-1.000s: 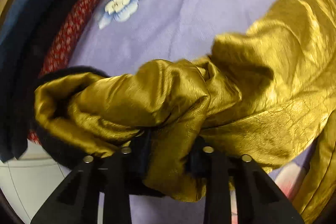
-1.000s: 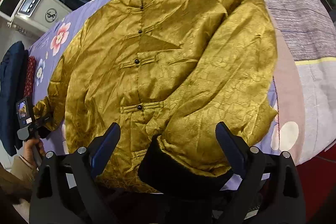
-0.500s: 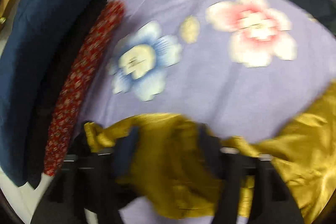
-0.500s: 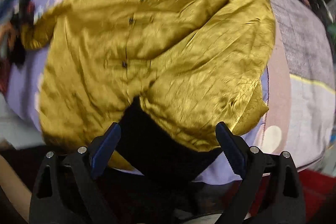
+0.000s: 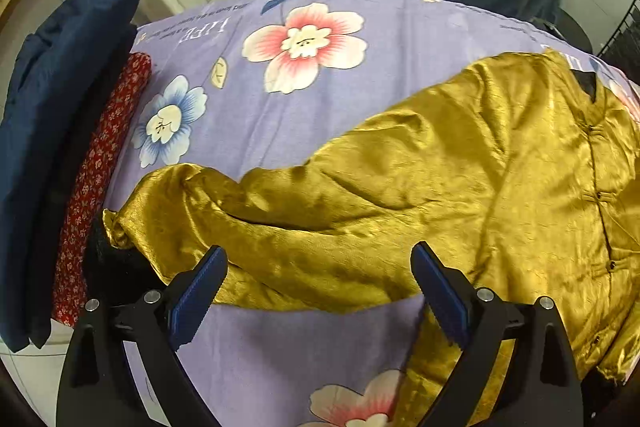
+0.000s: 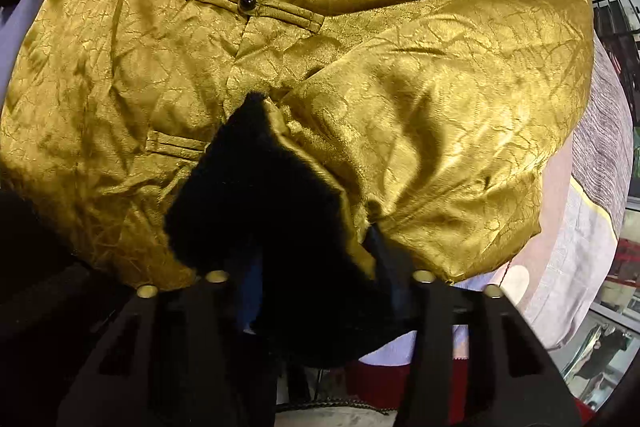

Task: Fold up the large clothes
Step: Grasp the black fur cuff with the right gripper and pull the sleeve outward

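While the left gripper (image 5: 318, 277) hangs over the bed (image 5: 360, 43), its fingers are opening wide with nothing between them, and the gold jacket's sleeve (image 5: 248, 223) lies stretched toward the bed's left edge. In the right view, the right gripper (image 6: 316, 263) is closing its fingers on the black furry cuff (image 6: 260, 195) of the other sleeve, which lies over the gold jacket (image 6: 160, 39). I think the folding has only begun; the body is not folded yet.

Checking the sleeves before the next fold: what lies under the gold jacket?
The gold jacket lies on a purple flowered sheet, bare along the sleeve's edges. Whatever sits beneath the jacket's body is covered and cannot be seen.
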Available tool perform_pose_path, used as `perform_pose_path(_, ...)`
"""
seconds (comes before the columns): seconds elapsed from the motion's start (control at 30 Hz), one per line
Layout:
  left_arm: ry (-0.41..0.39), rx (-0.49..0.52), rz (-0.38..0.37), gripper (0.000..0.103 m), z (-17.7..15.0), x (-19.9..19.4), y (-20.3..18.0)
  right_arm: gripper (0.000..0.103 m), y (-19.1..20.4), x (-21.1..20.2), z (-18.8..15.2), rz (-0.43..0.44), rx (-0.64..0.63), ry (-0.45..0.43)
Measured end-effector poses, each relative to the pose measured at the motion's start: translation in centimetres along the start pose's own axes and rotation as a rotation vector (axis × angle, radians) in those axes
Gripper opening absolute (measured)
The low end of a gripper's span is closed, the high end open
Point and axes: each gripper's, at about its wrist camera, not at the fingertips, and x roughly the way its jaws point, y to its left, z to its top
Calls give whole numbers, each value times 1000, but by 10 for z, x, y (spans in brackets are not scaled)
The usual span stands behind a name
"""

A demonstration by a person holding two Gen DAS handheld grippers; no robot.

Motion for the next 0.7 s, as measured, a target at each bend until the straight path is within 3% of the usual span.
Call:
perform_pose_path(0.1, -6, 0, -7, 91, 0, -7, -3, 17, -10, -7, -2, 33, 16, -34)
perform_pose_path(0.2, -11, -5, -4, 91, 0, -12, -2, 12, -43, -25, -3, 77, 103, -100)
perform_pose_path(0.33, -11, -16, -13, 91, 0, -18, -4, 11, -116, -60, -11, 66, 270, -203)
perform_pose_path(0.5, -20, -3, -16, 91, -2, -28, -15, 10, -232, -108, -31, -80, 496, -339)
perform_pose_path(0.63, -30, 12, -13, 91, -5, -36, -23, 10, -335, -148, -47, -301, 642, -405)
perform_pose_path(0.7, -32, 10, -13, 91, -7, -40, -25, 10, -366, -154, -57, -372, 707, -418)
